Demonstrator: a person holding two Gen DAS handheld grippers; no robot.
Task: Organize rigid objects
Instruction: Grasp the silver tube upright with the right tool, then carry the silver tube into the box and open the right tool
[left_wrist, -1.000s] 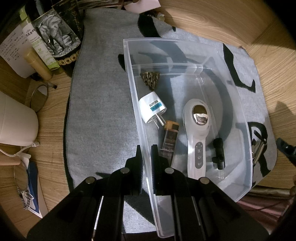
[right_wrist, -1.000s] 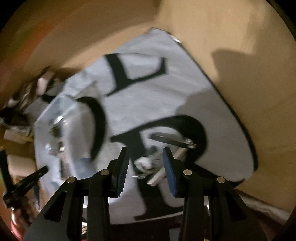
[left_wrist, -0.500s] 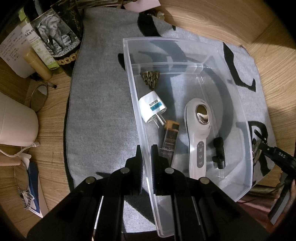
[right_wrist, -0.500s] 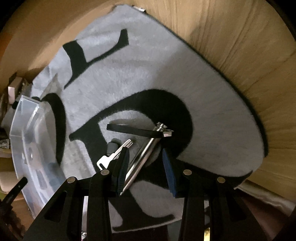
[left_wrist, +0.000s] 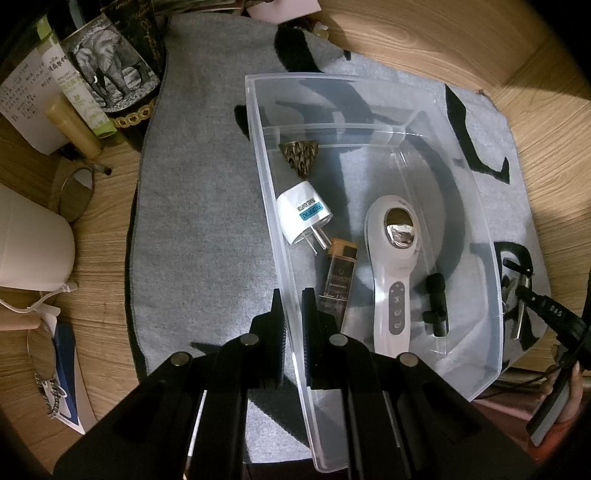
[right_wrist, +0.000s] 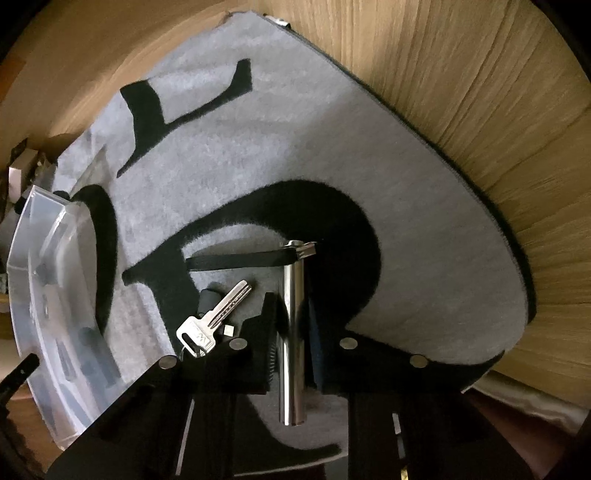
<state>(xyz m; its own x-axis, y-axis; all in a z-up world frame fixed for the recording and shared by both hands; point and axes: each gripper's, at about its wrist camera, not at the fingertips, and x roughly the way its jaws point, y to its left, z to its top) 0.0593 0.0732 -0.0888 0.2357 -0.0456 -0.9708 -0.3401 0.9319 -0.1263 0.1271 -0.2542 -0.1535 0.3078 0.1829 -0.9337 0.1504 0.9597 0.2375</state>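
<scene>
Dim warm light, hard shadows, sharp focus, fisheye-bent vignetted edges.

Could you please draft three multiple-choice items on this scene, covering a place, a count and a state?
1. Where does the silver key lie?
A. on the grey mat
B. inside the clear bin
C. on bare wood

2. How many objects lie in the clear bin?
A. three
B. five
C. eight

3. What is the left gripper doing?
A. hanging open over the mat
B. clamping the bin's wall
C. holding the white plug

Answers: 1 A, it rests on the mat beside the metal tube; 2 B, five show through the plastic; 3 B, its fingers sit on either side of the wall.
</scene>
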